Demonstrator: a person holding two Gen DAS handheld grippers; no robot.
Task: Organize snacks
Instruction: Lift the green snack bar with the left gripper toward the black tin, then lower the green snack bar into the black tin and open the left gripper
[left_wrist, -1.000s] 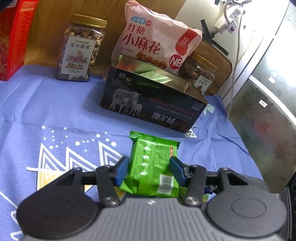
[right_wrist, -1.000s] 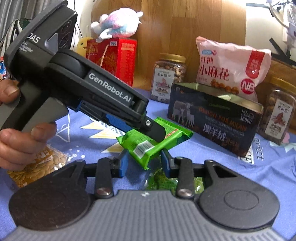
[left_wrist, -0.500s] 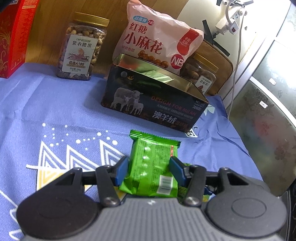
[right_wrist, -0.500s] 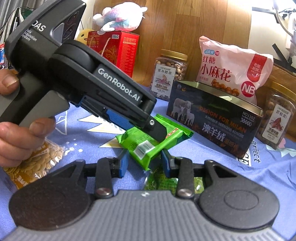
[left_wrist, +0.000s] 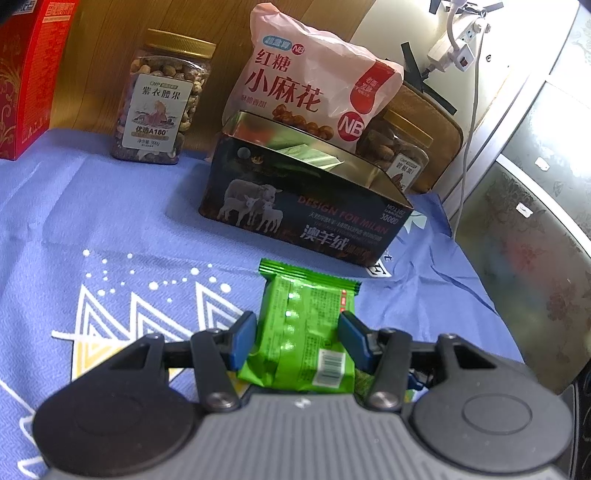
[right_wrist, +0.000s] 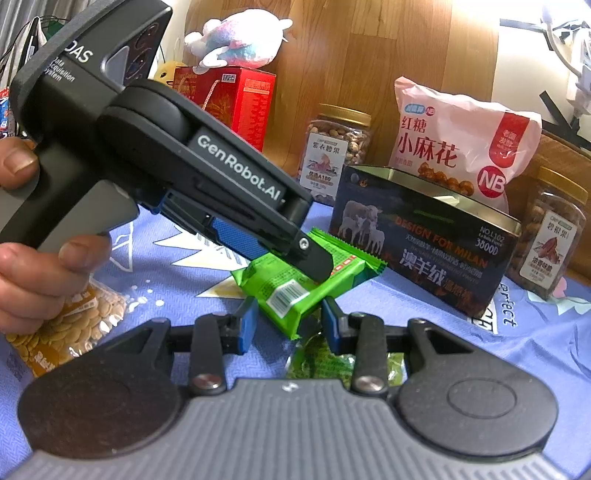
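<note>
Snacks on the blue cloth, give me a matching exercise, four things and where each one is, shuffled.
Things:
1. green snack packet
2. dark tin with sheep
3. pink bag
4. red box

Places:
A. far left, against the wooden wall
B. between the left gripper jaws
C. behind the tin
D. centre of the cloth, lid off

Pairs: 1-B, 2-D, 3-C, 4-A

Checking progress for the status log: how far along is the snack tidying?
Done: one pale green packet lies inside the open dark sheep-print tin. In hand: left gripper clamps a bright green foil snack packet, short of the tin. Left: clear bag of pale seeds and a darker green packet on the blue patterned cloth.
</note>
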